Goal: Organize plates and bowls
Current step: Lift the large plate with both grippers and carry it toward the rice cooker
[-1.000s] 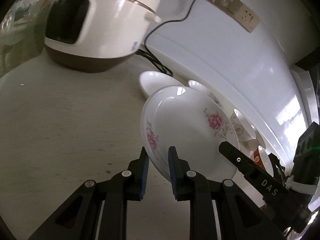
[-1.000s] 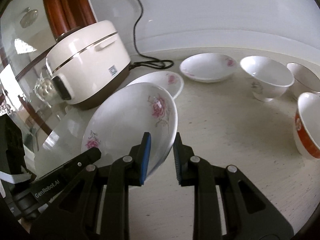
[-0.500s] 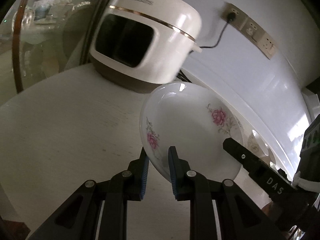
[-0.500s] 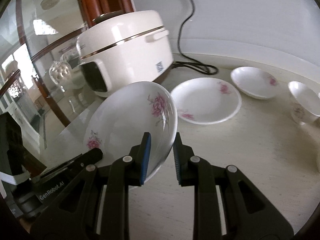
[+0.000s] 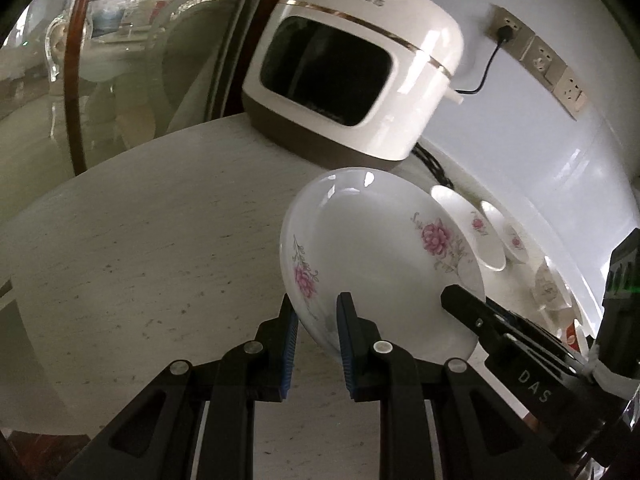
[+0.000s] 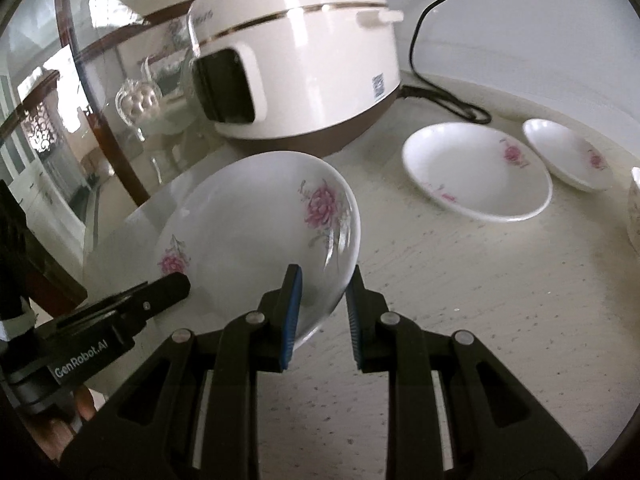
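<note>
White porcelain plate with pink flowers [image 5: 372, 248], pinched at opposite rims by left hand-held gripper [image 5: 318, 316] and right hand-held gripper [image 6: 322, 300] (sharing its weight), hangs tilted above the pale speckled counter [image 6: 500, 300].

Held plate [image 5: 372, 256] carried leftward, now before rice cooker [image 5: 352, 68]; other plates [image 6: 476, 172] farther right.

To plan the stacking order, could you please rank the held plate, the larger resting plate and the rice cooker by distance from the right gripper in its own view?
1. White floral plate, clamped, left.
2. Larger white resting plate, right.
3. White rice cooker, rear.
</note>
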`<act>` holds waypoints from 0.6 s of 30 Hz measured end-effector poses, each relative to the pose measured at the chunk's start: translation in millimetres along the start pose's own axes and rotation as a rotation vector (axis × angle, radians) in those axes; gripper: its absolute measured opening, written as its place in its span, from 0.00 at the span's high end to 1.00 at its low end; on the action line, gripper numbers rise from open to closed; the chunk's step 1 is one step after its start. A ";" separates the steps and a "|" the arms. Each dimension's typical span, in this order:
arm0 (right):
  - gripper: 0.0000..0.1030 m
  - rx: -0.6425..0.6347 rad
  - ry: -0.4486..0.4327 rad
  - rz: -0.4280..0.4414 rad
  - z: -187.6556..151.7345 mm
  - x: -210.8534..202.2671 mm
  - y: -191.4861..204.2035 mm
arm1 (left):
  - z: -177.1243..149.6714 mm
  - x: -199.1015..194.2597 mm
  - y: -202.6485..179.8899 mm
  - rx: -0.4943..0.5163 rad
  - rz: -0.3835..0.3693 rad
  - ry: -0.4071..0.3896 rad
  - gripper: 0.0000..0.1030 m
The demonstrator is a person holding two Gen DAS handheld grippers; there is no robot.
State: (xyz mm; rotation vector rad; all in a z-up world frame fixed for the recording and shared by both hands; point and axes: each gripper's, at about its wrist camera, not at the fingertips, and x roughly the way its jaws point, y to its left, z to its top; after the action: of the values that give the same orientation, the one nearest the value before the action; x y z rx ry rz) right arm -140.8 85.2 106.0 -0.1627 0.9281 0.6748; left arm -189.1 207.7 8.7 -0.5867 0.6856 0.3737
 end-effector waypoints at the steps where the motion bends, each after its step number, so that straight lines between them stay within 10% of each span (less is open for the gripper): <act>1: 0.75 -0.010 0.000 -0.002 -0.1 0.7 2.0 | 0.4 0.6 -0.5 0.000 0.003 -0.001 0.81; 18: 0.75 -0.059 0.066 0.012 -8.3 14.0 13.6 | -4.6 0.2 15.1 -0.002 0.054 0.016 0.81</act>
State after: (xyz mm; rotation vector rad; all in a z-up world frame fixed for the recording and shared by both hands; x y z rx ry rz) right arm -148.8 99.0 92.0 -0.2328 0.9739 0.7117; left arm -198.8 216.6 -0.1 -0.5742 0.7177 0.4200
